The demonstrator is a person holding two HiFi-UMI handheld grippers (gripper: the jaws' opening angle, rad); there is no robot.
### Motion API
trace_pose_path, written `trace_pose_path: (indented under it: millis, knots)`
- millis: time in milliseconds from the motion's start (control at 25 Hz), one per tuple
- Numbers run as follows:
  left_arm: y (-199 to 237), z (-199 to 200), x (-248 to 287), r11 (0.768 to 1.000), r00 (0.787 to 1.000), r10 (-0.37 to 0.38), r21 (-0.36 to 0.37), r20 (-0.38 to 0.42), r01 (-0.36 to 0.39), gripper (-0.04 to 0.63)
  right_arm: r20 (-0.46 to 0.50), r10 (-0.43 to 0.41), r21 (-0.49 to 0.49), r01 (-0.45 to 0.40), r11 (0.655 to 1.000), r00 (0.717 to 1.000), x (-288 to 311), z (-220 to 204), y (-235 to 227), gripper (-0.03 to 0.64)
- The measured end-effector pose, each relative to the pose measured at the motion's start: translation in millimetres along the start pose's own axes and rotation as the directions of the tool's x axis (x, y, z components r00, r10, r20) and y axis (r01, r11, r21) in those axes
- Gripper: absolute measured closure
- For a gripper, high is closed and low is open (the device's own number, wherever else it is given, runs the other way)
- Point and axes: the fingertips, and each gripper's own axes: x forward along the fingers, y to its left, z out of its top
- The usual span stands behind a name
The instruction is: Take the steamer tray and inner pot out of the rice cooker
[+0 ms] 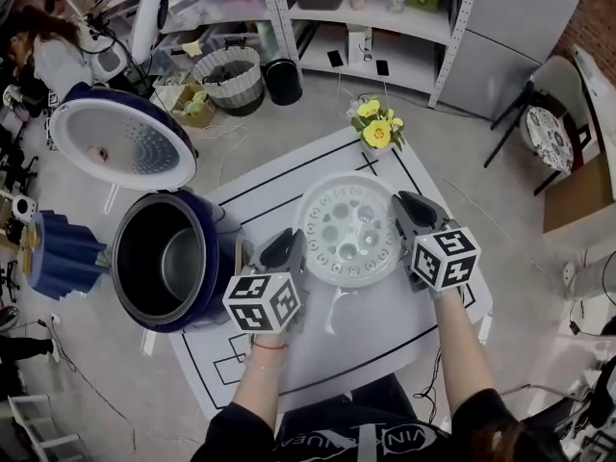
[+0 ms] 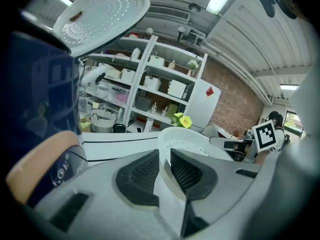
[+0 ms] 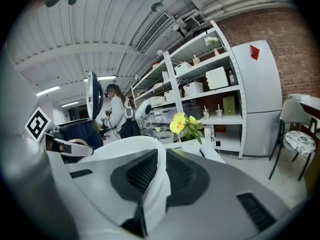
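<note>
The white steamer tray (image 1: 348, 229), round with holes in its floor, is over the white table (image 1: 385, 330) to the right of the rice cooker. My left gripper (image 1: 295, 250) is shut on its left rim and my right gripper (image 1: 398, 216) is shut on its right rim. The left gripper view shows the tray's rim (image 2: 186, 140) between the pads of my left gripper (image 2: 164, 165); the right gripper view shows the tray's rim (image 3: 131, 148) in my right gripper (image 3: 162, 170). The dark blue rice cooker (image 1: 197, 221) stands open at the table's left edge, with the grey inner pot (image 1: 162, 260) inside it.
The cooker's lid (image 1: 120, 142) stands raised behind its body. Yellow flowers (image 1: 377, 125) sit at the table's far corner. A ribbed basket (image 1: 231, 78), a black bin (image 1: 284, 80) and white shelves (image 1: 385, 27) lie beyond. A chair (image 1: 558, 114) stands at the right.
</note>
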Motion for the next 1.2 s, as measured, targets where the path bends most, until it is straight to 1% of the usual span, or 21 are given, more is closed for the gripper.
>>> trace_pose_path:
  millis: [240,400,560,760,1000,1200]
  knots:
    - [16,-23,27,1.000,0.999,0.026,-0.016,-0.043,-0.027,0.525,-0.045,-0.003,0.005,0.003,1.000,0.999,24,-26,-14,0.569]
    - [26,-32,44,1.000,0.998,0.023,-0.011,-0.065,-0.023,0.525,-0.061,-0.002,0.010,0.002,1.000,0.998,38,-39,-23,0.568]
    - [31,-34,57,1.000,0.997,0.025,-0.011,-0.073,-0.026,0.525,-0.066,-0.006,0.016,0.007,1.000,0.998,47,-45,-30,0.568]
    - [32,-35,63,0.999,0.996,0.035,0.000,-0.078,-0.035,0.525,-0.086,-0.017,0.001,0.017,1.000,0.996,52,-54,-35,0.568]
    - [34,-37,70,0.999,0.994,0.041,0.033,-0.105,-0.037,0.525,-0.099,-0.026,-0.028,0.024,0.999,0.995,57,-57,-38,0.565]
    - [35,-43,77,0.999,0.993,0.038,0.039,-0.112,-0.034,0.525,-0.102,-0.039,-0.041,0.035,0.999,0.994,59,-61,-43,0.565]
